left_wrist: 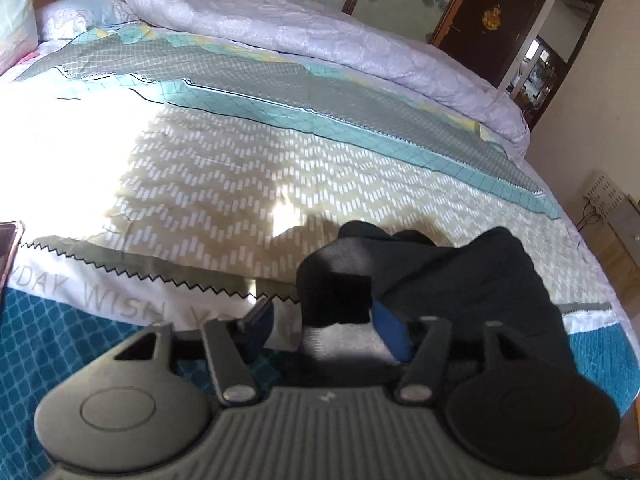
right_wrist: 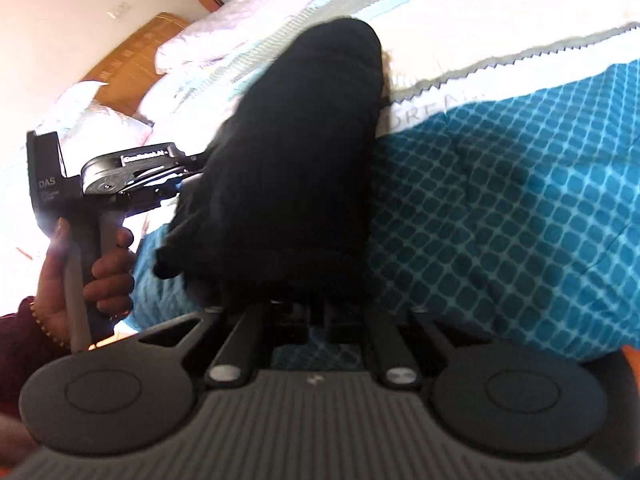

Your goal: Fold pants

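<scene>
The black pants (left_wrist: 460, 280) lie bunched on the patterned bed sheet (left_wrist: 220, 184), low and right in the left wrist view. My left gripper (left_wrist: 326, 316) has its jaws apart. A fold of the pants hangs between them and over the right blue pad (left_wrist: 390, 332), while the left pad (left_wrist: 262, 312) is bare. In the right wrist view the pants (right_wrist: 296, 152) rise as a dark bundle straight from my right gripper (right_wrist: 316, 310), whose fingers stand close together, pinched on the fabric, their tips hidden under it. A hand (right_wrist: 104, 264) holds the left gripper (right_wrist: 192, 178) at the bundle's left side.
A rolled pale duvet (left_wrist: 280, 28) runs along the bed's far side, with pillows (left_wrist: 76, 12) by the wooden headboard (right_wrist: 132, 64). A phone (left_wrist: 8, 248) lies at the left edge. A dark door (left_wrist: 500, 20) and a power strip (left_wrist: 600, 196) on the floor are beyond the bed.
</scene>
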A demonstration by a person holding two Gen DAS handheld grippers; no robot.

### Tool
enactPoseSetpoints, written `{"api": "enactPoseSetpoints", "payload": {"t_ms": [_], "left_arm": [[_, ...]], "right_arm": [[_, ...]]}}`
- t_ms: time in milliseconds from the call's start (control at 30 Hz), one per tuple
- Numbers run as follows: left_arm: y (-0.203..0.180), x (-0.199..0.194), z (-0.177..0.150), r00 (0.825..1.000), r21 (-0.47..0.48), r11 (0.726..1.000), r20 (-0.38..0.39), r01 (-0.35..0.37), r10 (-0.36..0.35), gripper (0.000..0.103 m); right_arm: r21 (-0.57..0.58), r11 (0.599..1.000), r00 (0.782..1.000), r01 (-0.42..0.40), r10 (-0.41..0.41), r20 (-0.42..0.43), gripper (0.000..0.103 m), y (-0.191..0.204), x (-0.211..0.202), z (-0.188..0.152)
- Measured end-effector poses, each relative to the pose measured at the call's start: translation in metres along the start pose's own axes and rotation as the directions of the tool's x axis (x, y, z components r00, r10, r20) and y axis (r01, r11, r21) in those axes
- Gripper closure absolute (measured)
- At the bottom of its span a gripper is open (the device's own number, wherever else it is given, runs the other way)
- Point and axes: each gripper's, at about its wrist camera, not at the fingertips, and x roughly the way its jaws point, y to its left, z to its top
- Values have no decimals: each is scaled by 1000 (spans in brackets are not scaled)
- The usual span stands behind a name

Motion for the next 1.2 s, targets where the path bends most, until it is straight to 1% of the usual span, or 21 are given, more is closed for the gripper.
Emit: {"api": "enactPoseSetpoints", "payload": {"t_ms": [67,100,133,200,300,367,467,500,567,600,633,667,700,733,800,867,933,967,1033,1100,1200], "left_arm": [[14,-11,6,999,-50,998,6,41,-41,39],[22,-14,7,999,-79,995,-3,53,-53,34],[30,-16,7,998,-111,992,-13,59,-61,32],[43,-13,4,997,-178,982,-28,60,-66,32],[51,-2,-3,994,-246,966,-58,78,-95,34],[46,5,-9,991,-259,963,-87,77,-103,34],[28,10,-17,986,-223,971,-116,91,-119,34],[20,11,-20,983,-207,973,-128,104,-132,35],[0,13,-25,978,-160,979,-145,127,-151,36],[-11,12,-28,981,-116,987,-143,114,-130,35],[-22,10,-31,984,-55,993,-136,104,-111,35],[-34,9,-35,986,18,994,-132,106,-103,35],[-41,8,-37,986,57,992,-132,114,-106,35],[-45,7,-38,985,82,989,-134,122,-111,35],[-48,3,-36,985,101,987,-133,124,-110,33],[-41,-7,-30,987,88,988,-114,127,-117,28],[-30,-15,-25,991,52,993,-85,110,-105,17],[-21,-19,-22,993,22,995,-76,97,-96,9],[-2,-19,-19,992,-41,995,-84,87,-90,6],[15,-10,-19,986,-123,989,-137,81,-98,4],[31,10,-26,957,-247,959,-215,142,-197,1]], "right_arm": [[-37,998,999,-51,52,4,88,-1,-19,3],[-60,996,998,-59,60,10,84,0,-29,4],[-83,995,998,-55,57,24,81,2,-39,6],[-98,995,996,-30,38,81,81,5,-55,15],[-115,993,984,-16,36,172,81,20,-55,35],[-135,991,974,-9,39,224,81,34,-41,50],[-147,989,973,-24,57,225,81,47,-7,66],[-150,989,975,-10,43,218,81,48,6,68],[-140,988,982,66,-40,183,81,41,29,69],[-145,984,982,105,-80,173,89,33,37,65],[-125,982,980,139,-119,158,93,22,42,61],[-70,985,978,161,-150,143,93,3,38,57],[-19,988,978,153,-149,145,93,-10,33,55],[24,989,978,147,-149,143,99,-18,26,54],[35,988,975,150,-154,161,100,-17,1,49],[21,993,972,115,-117,203,85,-13,-19,45],[21,996,965,89,-91,247,38,-14,-36,43],[27,996,959,89,-93,268,31,-15,-39,42],[54,995,956,83,-95,279,28,-25,-42,41],[101,993,959,61,-87,270,25,-37,-39,38],[196,981,969,-6,-42,242,21,-55,-24,35]]}}
